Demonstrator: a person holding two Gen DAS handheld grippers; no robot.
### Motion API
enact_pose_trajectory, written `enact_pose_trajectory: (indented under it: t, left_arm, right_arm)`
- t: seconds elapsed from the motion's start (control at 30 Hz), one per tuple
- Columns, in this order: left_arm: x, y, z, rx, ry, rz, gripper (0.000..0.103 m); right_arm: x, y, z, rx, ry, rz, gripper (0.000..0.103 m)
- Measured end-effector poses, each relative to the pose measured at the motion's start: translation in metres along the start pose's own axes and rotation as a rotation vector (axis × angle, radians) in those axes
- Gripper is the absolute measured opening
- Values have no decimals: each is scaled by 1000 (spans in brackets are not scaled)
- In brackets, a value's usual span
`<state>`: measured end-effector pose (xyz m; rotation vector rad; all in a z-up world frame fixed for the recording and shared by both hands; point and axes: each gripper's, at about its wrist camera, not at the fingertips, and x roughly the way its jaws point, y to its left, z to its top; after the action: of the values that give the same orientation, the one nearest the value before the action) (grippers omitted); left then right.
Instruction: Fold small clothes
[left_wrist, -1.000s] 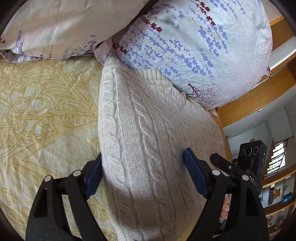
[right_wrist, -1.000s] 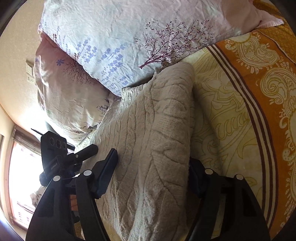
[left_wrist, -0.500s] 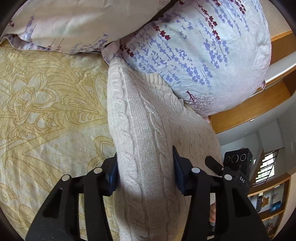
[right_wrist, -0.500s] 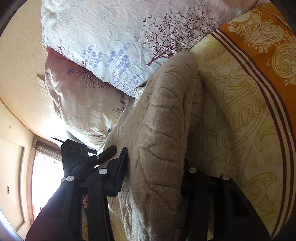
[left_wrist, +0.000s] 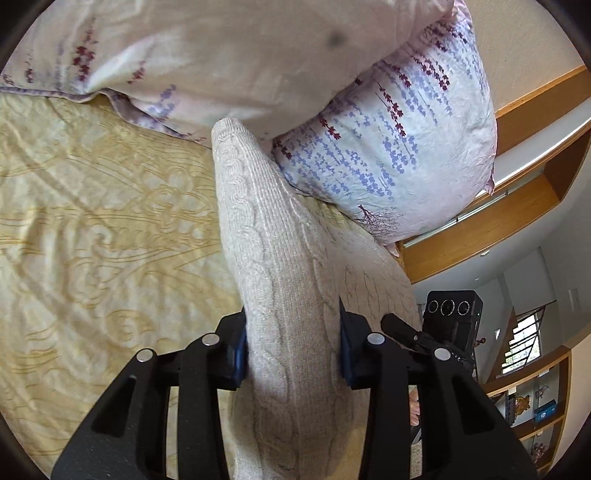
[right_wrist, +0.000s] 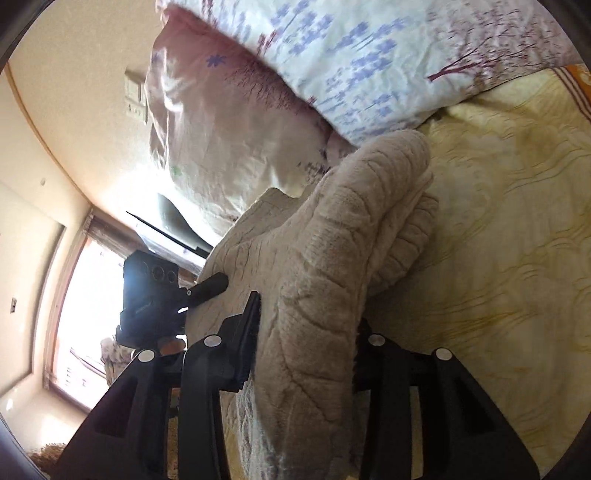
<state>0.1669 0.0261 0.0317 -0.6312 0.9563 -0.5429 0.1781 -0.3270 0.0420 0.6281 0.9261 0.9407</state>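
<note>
Now, the grip: left gripper (left_wrist: 291, 354) pinching a bunched ridge of the cream cable-knit sweater (left_wrist: 273, 258), jaws closing on the knit.
Other side: right gripper (right_wrist: 306, 347) clamping its own fold of the same sweater (right_wrist: 332, 266), jaws also closing in.
Where it lies: on the yellow bedspread (left_wrist: 92, 240), far end tucked against the floral pillows (left_wrist: 388, 147).
Doing it well: I'd raise both ends level, keep the knit taut between them, clear the pillows before laying it over.
Risk: a thick wad may slip from a pinch.
</note>
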Motion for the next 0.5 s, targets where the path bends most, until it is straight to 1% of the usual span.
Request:
enact_pose_trajectory:
  t: [0.1, 0.17, 0.23, 0.3, 0.37, 0.4, 0.43, 0.5]
  left_arm:
    - [-27, 18, -1, 9, -13, 37, 37]
    - [-37, 29, -2, 3, -16, 53, 37]
    - [-43, 44, -5, -18, -18, 71, 38]
    - [-40, 55, -8, -43, -9, 89, 41]
    - [-38, 63, -13, -61, -11, 106, 47]
    - [-39, 64, -14, -65, -18, 114, 51]
    - [-42, 61, -15, -59, -31, 129, 53]
    - [-57, 52, -16, -13, -88, 185, 54]
  right_arm:
    - [28, 20, -9, -26, 66, -24, 38]
    - [41, 31, -10, -31, 89, -33, 38]
    - [50, 33, -9, -11, 99, -59, 38]
    - [55, 34, -13, 6, 110, -93, 45]
    - [54, 29, -14, 40, 130, -107, 56]
    - [49, 28, -14, 52, 126, -113, 59]
    - [39, 28, -14, 54, 107, -128, 63]
    - [15, 24, -11, 62, 32, -138, 63]
